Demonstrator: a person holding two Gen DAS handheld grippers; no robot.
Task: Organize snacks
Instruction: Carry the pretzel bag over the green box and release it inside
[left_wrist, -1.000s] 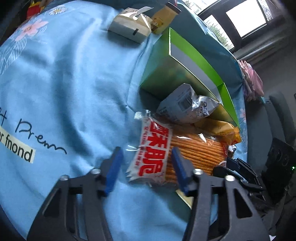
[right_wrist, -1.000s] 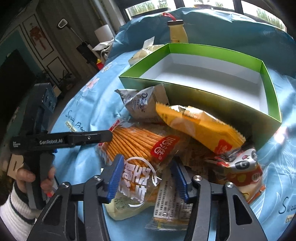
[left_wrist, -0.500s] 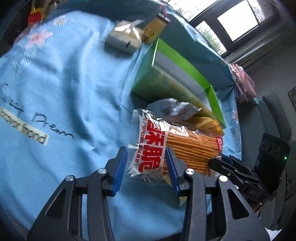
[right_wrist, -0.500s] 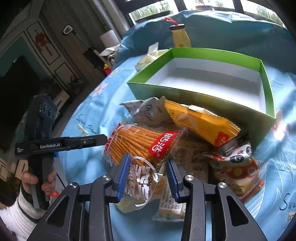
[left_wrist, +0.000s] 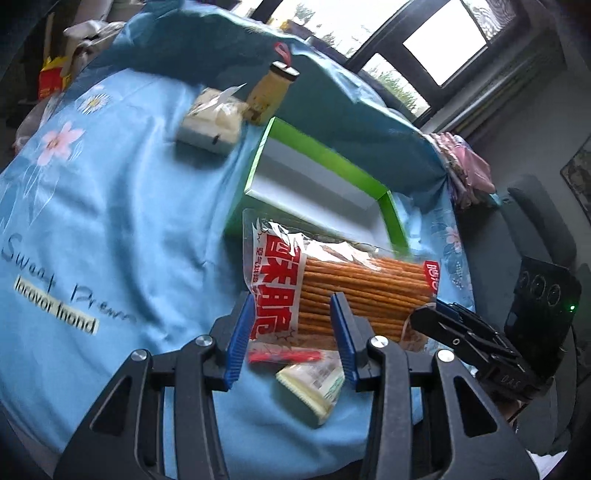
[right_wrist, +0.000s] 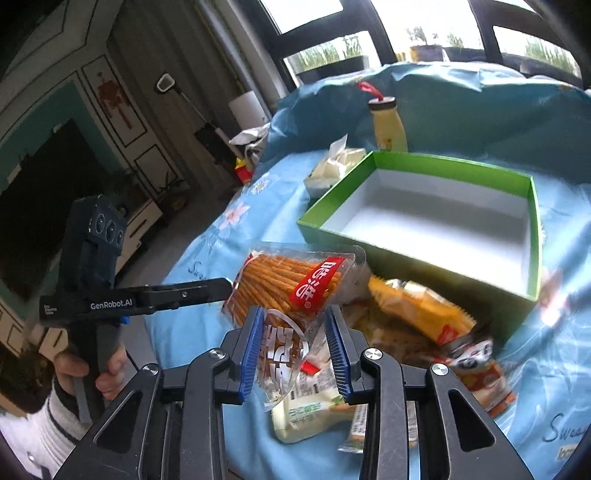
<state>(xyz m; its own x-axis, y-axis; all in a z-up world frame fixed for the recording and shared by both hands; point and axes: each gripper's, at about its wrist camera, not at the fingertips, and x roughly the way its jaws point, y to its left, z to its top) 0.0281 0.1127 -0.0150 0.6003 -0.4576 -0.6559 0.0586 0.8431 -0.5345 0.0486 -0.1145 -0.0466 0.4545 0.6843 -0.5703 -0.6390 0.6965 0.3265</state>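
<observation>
A clear bag of orange biscuit sticks with red lettering (left_wrist: 332, 284) hangs in the air between both grippers, lifted above the blue cloth. My left gripper (left_wrist: 291, 332) is shut on its red-lettered end. My right gripper (right_wrist: 293, 350) is shut on the other end (right_wrist: 288, 284). The open green box with a white inside (right_wrist: 436, 218) stands just behind the bag; it also shows in the left wrist view (left_wrist: 325, 184). Several snack packets (right_wrist: 421, 314) lie on the cloth in front of the box.
A yellow drink bottle (right_wrist: 386, 122) and a white wrapped pack (right_wrist: 332, 166) stand behind the box's left corner. A pale green-white packet (right_wrist: 310, 410) lies below the lifted bag. The blue cloth (left_wrist: 110, 221) covers the table, bunched up at the back.
Both grippers closed on the ends of the biscuit-stick bag and lifted it off the snack pile, toward the green box. A pale packet underneath came into view.
</observation>
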